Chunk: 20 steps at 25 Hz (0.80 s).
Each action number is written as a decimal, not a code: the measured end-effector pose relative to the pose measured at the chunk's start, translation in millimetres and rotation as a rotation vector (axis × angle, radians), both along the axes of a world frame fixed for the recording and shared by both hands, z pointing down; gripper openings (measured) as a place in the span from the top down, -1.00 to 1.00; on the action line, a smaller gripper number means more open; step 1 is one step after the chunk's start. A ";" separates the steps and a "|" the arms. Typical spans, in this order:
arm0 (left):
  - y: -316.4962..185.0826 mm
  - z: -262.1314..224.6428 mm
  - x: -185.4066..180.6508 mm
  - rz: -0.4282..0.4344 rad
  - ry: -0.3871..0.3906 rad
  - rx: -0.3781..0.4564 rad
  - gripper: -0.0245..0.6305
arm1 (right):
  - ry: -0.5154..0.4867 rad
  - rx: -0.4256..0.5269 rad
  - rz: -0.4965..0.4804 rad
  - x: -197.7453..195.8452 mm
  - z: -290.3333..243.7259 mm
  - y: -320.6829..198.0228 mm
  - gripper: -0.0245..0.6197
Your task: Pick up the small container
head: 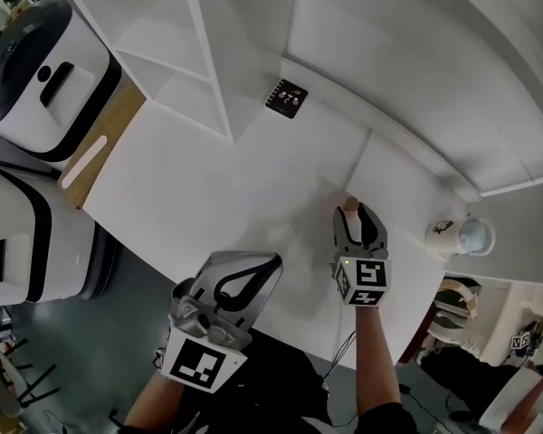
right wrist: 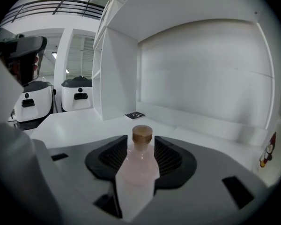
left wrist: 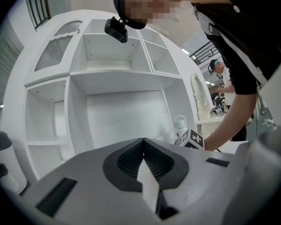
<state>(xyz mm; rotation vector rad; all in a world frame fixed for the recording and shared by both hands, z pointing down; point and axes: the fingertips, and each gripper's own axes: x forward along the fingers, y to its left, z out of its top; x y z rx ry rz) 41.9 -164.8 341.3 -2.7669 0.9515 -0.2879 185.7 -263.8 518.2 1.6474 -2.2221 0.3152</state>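
Observation:
The small container is a pale pink translucent bottle (right wrist: 141, 165) with a brown cap (right wrist: 142, 133). It stands upright on the white tabletop (head: 253, 188). In the head view only its cap (head: 350, 204) shows beyond my right gripper (head: 360, 226). That right gripper (right wrist: 140, 146) is open, its black ribbed pads (right wrist: 113, 156) on either side of the bottle, close to its shoulders. My left gripper (head: 246, 277) hangs at the table's near edge, shut with nothing in it. Its pads (left wrist: 131, 159) meet in the left gripper view.
A black card (head: 286, 99) lies further back by the white shelf unit's divider (head: 208, 52). A white cup with a dark print (head: 445, 233) and a pale round object (head: 476, 236) stand at the table's right end. White machines (head: 45, 80) stand to the left.

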 end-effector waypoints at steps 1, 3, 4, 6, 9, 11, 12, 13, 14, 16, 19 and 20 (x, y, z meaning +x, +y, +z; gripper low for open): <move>-0.2 0.7 -0.6 -0.003 -0.001 -0.002 0.93 | 0.001 0.001 -0.003 -1.1 0.7 -2.3 0.42; -0.2 2.2 -1.7 -0.009 -0.003 -0.006 0.93 | 0.006 0.003 -0.008 -2.9 2.0 -6.4 0.42; -0.1 2.9 -2.2 -0.011 -0.005 -0.008 0.93 | 0.009 0.005 -0.008 -3.4 2.3 -8.2 0.42; 0.5 3.7 -3.3 -0.015 -0.010 -0.009 0.92 | 0.014 0.012 -0.002 -3.1 2.5 -11.3 0.42; 0.8 3.9 -4.1 -0.013 -0.020 -0.005 0.93 | 0.016 0.017 0.008 -1.1 3.7 -13.3 0.43; 0.7 3.8 -4.5 -0.011 -0.024 -0.003 0.93 | 0.008 0.017 0.006 -1.0 3.5 -13.4 0.45; 0.7 3.9 -4.7 -0.010 -0.024 -0.003 0.93 | 0.003 0.015 0.007 -1.2 3.5 -13.3 0.46; 0.7 4.1 -4.9 -0.008 -0.024 -0.003 0.93 | 0.001 0.013 0.008 -1.5 3.5 -13.3 0.46; 0.7 4.4 -5.0 -0.007 -0.024 -0.005 0.92 | 0.001 0.013 0.009 -1.9 3.6 -13.3 0.46; 1.1 5.5 -4.5 -0.002 -0.025 -0.007 0.93 | 0.002 0.014 0.011 -2.2 3.2 -13.7 0.46; 2.8 7.5 -2.9 0.004 -0.027 -0.010 0.93 | -0.002 0.010 0.010 -1.7 3.0 -13.9 0.47; 3.0 8.1 -2.6 0.003 -0.025 -0.011 0.93 | -0.004 0.006 0.007 -1.6 3.1 -13.9 0.47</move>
